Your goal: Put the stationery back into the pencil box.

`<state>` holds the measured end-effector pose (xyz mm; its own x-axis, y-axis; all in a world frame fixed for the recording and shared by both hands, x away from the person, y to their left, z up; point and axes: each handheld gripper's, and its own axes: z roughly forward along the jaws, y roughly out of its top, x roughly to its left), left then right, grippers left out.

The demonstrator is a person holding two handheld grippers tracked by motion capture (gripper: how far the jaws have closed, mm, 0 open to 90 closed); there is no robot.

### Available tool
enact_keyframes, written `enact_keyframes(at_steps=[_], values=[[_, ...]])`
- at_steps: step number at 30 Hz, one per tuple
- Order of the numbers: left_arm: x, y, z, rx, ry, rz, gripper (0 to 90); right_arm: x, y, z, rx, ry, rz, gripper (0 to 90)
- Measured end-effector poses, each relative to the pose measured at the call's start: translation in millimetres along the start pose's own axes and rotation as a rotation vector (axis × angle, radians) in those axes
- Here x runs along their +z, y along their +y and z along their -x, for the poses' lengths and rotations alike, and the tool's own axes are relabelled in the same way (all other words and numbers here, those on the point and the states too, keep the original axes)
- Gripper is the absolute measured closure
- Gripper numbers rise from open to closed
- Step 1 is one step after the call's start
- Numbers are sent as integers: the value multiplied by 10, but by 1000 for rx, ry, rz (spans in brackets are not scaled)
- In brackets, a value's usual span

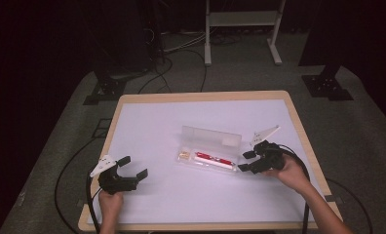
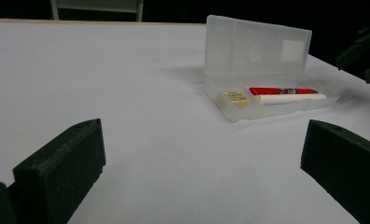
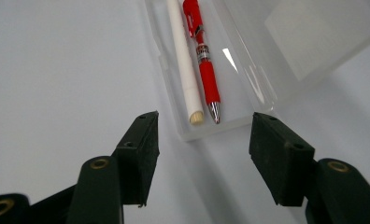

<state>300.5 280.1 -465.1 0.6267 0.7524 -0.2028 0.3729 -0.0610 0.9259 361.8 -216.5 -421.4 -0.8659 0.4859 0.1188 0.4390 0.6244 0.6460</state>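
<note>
A clear plastic pencil case [image 1: 208,163] lies open at the middle of the white table, its lid [image 1: 211,136] standing up at the back. Inside rest a red pen [image 1: 213,157], a white stick [image 1: 219,164] and a small tan eraser [image 1: 184,155]. My right gripper [image 1: 246,161] is open at the case's right end, jaws on either side of that end [image 3: 206,129], where the red pen [image 3: 202,51] and white stick [image 3: 183,60] point at it. My left gripper [image 1: 133,166] is open near the front left, empty, facing the case [image 2: 267,109], the eraser [image 2: 236,98] and the pen [image 2: 281,91].
The table's wooden rim [image 1: 203,96] frames the white top [image 1: 152,126]. Black cables [image 1: 69,168] trail over the grey floor. A white stand [image 1: 242,29] and dark stand feet [image 1: 326,87] are behind the table.
</note>
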Motion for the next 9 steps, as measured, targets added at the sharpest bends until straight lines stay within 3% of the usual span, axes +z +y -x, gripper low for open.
enact_keyframes(at_steps=[4,9], values=[[-2,1,-2,-1,0,-5,0,-37,-145,-34,14,-18,2,404],[1,1,-5,0,-2,-2,0,-128,-423,-182,19,-63,43,382]])
